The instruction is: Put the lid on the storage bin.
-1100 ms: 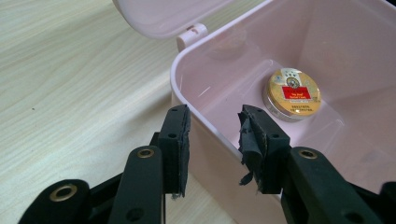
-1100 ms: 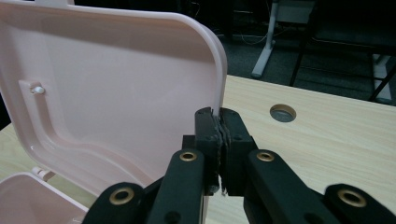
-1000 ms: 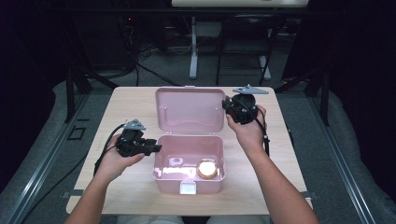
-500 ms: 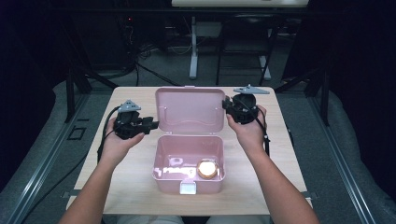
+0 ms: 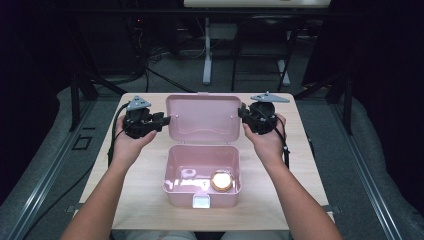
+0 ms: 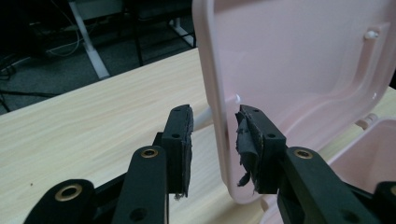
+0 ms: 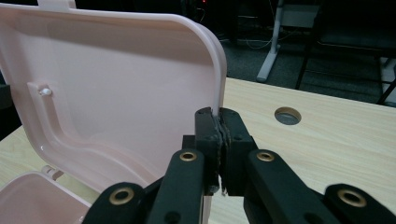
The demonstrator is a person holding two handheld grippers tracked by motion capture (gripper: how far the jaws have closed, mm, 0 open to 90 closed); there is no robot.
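A: Right gripper [image 7: 219,135] first, low centre of the right gripper view: black jaws clenched on the right edge of the pale pink plastic lid [image 7: 116,93], pads pressed to both faces of its rim. Same right gripper [image 5: 257,119] in the high view, right of centre, at the lid's right edge.

B: And the left gripper [image 6: 212,140]?

A: Bottom centre of the left gripper view: jaws apart, straddling the lid's [image 6: 299,60] left edge. Rim between the pads, a gap on the left pad's side; the frayed right pad close to the inner face, contact hard to judge. Not clamped. In the high view, left gripper [image 5: 150,122] left of centre, just at the lid's [image 5: 205,117] left edge.

B: Nearest to the lower edge of the high view?

A: Two forearms up from the bottom. Between them, lower centre, the pink rectangular plastic box [image 5: 172,172], open, on the light wooden table [image 5: 140,200]. Inside, toward its lower right, a small round glowing orange object [image 5: 221,181]. White latch tab [image 5: 201,201] on the front wall.

B: Further up?

A: Lid standing open behind the box, tilted back, hinged at the box's rear. Beyond the table, upper part of the frame: dark floor, cables, a white stand leg [image 5: 206,55].
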